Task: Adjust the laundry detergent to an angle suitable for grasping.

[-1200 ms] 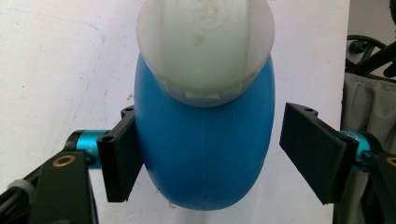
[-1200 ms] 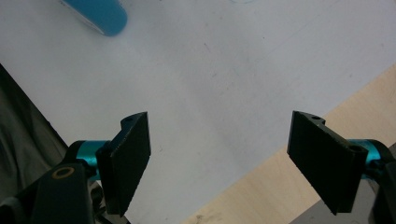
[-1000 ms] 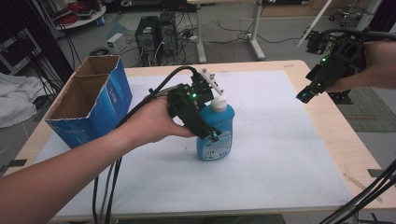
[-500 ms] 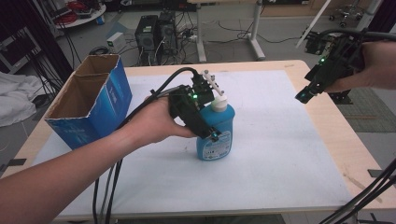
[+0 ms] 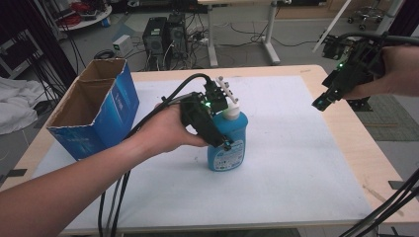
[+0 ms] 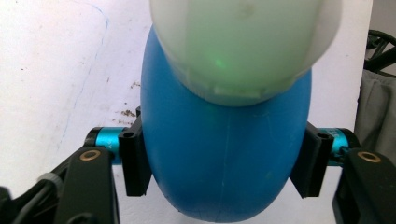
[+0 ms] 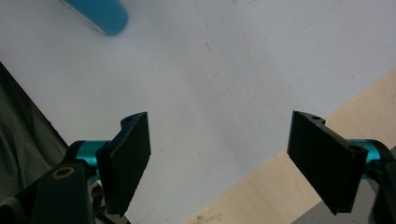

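Standing clamped between left tongs (image 6: 224, 161): blue bottle (image 6: 224, 158).

A light wooden table (image 5: 346, 143) carries a white sheet (image 5: 296, 148) over most of its top — a blue bottle (image 5: 228, 148) stands upright mid-sheet, an open blue cardboard box (image 5: 94, 113) left of the bottle.

Far left on the white mat (image 5: 296, 163): an open blue cardboard box (image 5: 94, 116), upright, flaps raised. The mat covers most of a pale wooden table (image 5: 368, 148), whose bare edge shows at right. On the floor beyond: two black computer towers (image 5: 165, 37), loose cables (image 5: 247, 34), and white cloth (image 5: 20, 106) at far left.
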The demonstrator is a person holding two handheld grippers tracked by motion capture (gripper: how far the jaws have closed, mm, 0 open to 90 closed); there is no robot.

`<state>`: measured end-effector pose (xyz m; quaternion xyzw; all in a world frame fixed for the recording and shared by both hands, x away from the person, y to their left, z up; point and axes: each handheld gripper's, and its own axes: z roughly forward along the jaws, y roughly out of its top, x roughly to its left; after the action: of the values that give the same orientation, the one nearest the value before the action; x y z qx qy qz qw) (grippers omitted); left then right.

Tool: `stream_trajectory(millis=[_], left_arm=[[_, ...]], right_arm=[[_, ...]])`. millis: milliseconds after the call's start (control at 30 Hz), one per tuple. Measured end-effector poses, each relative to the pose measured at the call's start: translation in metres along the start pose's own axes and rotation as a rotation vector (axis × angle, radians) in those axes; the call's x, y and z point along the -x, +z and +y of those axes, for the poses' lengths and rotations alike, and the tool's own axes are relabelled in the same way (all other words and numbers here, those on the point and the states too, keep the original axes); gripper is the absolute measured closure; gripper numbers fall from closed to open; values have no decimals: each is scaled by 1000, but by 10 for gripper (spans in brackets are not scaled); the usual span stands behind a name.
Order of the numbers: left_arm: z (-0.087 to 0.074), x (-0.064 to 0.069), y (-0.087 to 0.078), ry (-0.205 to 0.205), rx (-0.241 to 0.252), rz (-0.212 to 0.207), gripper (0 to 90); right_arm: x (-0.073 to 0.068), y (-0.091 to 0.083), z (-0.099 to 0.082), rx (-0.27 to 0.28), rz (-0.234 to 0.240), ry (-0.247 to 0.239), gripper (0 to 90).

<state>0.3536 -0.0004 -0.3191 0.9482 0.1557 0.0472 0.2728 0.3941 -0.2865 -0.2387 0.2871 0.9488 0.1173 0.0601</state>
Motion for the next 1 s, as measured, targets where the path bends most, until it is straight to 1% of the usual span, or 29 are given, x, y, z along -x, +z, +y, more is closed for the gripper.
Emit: stream_trajectory(millis=[100, 300, 433, 700, 800, 900, 933, 1000], left_arm=[[0, 0, 0, 2, -2, 5, 384], [0, -1, 0, -2, 3, -1, 389], [0, -2, -1, -5, 4, -13, 396], [-1, -2, -2, 2, 14, -18, 403], [-1, -3, -2, 10, 17, -22, 404], [-2, -2, -3, 36, 22, -27, 405], [-2, -2, -3, 39, 28, -29, 405], [-2, -2, -5, 58, 30, -40, 405]], right_arm=[[1, 0, 0, -2, 2, -1, 211], [1, 0, 0, -3, 2, -3, 211], [1, 0, 0, -2, 2, 2, 211], [1, 0, -1, -1, 3, 0, 211], [1, 0, -1, 1, 2, -1, 211], [1, -1, -1, 1, 3, -1, 211], [1, -1, -1, 0, 2, 0, 211], [1, -1, -2, -2, 0, -2, 211]])
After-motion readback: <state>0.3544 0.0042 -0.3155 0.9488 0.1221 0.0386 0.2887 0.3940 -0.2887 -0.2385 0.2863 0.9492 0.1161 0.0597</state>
